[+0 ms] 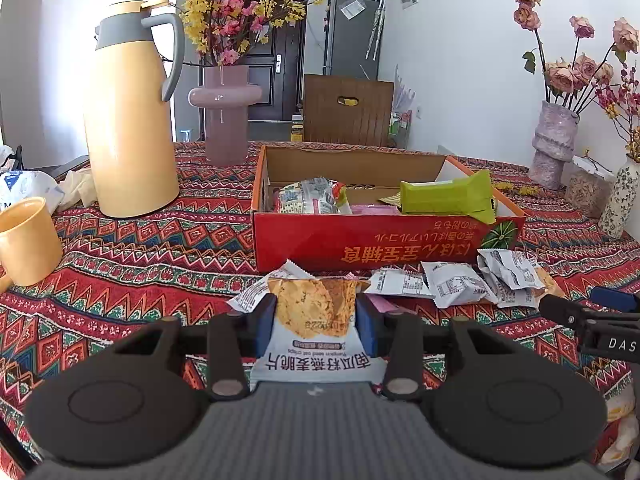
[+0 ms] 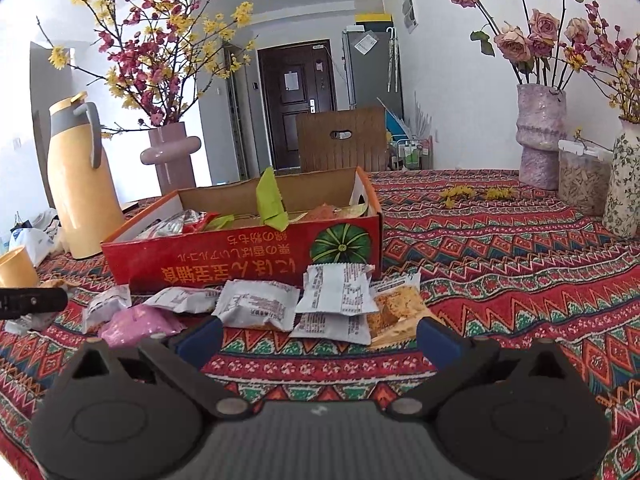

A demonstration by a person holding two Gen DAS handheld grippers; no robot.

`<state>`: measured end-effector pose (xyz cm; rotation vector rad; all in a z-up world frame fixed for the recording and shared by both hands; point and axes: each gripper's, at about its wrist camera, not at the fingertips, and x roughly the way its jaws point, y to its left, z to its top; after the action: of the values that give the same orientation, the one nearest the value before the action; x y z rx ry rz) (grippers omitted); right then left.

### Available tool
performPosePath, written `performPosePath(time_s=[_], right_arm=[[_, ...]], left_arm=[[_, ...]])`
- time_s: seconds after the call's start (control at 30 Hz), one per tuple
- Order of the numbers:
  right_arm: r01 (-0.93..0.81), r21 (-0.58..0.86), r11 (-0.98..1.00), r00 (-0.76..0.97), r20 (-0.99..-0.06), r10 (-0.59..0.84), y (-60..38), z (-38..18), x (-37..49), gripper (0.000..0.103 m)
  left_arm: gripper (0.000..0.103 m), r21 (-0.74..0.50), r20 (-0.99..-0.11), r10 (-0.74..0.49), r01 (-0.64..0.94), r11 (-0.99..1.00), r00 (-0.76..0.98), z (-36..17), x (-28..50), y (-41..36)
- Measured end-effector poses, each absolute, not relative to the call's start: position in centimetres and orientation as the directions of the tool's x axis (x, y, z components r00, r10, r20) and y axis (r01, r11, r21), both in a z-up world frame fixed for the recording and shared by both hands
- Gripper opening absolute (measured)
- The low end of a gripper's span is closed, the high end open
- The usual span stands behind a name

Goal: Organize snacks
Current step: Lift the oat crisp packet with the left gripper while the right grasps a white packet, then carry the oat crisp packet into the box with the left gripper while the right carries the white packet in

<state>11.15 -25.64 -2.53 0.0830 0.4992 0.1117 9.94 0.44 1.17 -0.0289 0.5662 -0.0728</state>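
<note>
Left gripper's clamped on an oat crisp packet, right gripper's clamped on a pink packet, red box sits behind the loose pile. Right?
Not quite. The right gripper is open and holds nothing; the pink packet lies on the cloth beside it, as the right wrist view shows. The left gripper does clamp the oat crisp packet, and the red box sits behind the pile.

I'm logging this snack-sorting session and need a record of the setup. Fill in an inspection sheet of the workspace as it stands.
Surface: patterned red tablecloth, covering the table.
Job's things: red cardboard box, open, several packets inside; loose snack packets on the cloth in front of it.
Clutter: yellow thermos jug, yellow mug, pink vase, more vases at right.
Grippers: left gripper shut on oat crisp packet; right gripper open, holding nothing.
Cables: nothing seen.
Surroundings: wooden chair, dark door behind.
</note>
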Motion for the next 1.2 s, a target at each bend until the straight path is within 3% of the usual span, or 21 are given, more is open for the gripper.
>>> performPosePath(time_s=[0.1, 0.4, 0.57, 0.67, 0.93, 1.2], right_arm=[[-0.081, 0.092, 0.992, 0.872, -0.475, 0.115, -26.0, -2.3, 12.7, 0.1], [-0.101, 0.055, 0.993, 0.832, -0.543, 0.115, -25.4, -3.2, 18.8, 0.072], [-0.094, 0.054, 0.994, 0.803, -0.586, 0.107, -25.3, -4.3, 21.1, 0.071], [-0.103, 0.057, 0.993, 0.794, -0.596, 0.117, -25.2, -4.6, 21.5, 0.052], [-0.126, 0.027, 0.992, 0.812, -0.571, 0.118, -24.5, -4.2, 20.6, 0.044], [-0.131, 0.046, 0.99, 0.832, -0.538, 0.135, -24.8, -3.3, 18.9, 0.043]], left_arm=[[0.042, -0.043, -0.534, -0.07, 0.055, 0.998, 0.843, 1.2, 10.5, 0.4], [0.042, -0.04, -0.544, -0.055, 0.04, 0.998, 0.837, 1.0, 11.7, 0.6], [0.042, -0.036, -0.55, -0.046, 0.031, 0.999, 0.834, 0.8, 12.3, 0.7], [0.042, -0.037, -0.552, -0.043, 0.028, 0.999, 0.833, 0.7, 12.6, 0.8], [0.042, -0.043, -0.559, -0.044, 0.024, 0.999, 0.828, 0.4, 12.8, 1.1], [0.042, -0.048, -0.551, -0.038, 0.013, 0.999, 0.834, 0.8, 12.5, 1.6]])
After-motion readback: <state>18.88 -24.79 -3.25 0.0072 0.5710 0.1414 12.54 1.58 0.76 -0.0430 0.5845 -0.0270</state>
